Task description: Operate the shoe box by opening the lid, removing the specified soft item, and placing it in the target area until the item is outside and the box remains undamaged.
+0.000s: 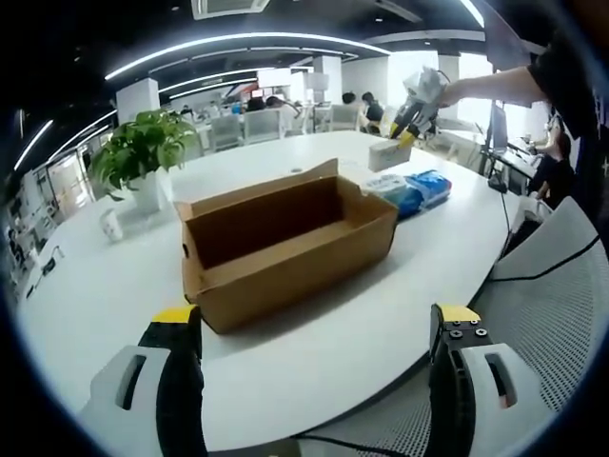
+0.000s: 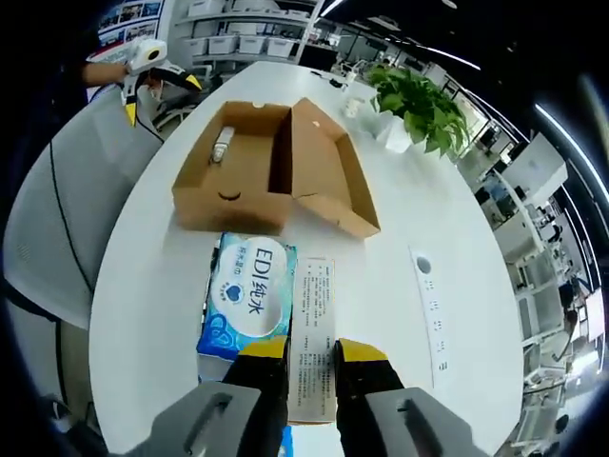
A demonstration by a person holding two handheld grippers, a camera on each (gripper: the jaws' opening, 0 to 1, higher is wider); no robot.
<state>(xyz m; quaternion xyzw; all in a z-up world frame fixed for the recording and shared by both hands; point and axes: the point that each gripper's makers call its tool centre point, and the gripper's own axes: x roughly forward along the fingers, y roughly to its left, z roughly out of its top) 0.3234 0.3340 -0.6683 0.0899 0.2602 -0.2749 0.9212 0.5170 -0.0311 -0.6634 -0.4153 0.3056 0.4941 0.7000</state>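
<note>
Box (image 2: 257, 167) sits open mid-worktop (image 2: 419, 381) with the blue tissue pack (image 2: 249, 290) already out, lying lengthwise just ahead of the right tool (image 2: 310, 367), jaws nearly shut and empty, while the left tool (image 1: 314, 328) hangs wide open and empty at the near edge.

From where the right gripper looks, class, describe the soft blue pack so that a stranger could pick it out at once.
Find the open cardboard shoe box on the white table. Just in front of its near wall lies the blue tissue pack, flat beside a white printed card. It alone is blue and soft-wrapped, with white lettering on top.
</note>
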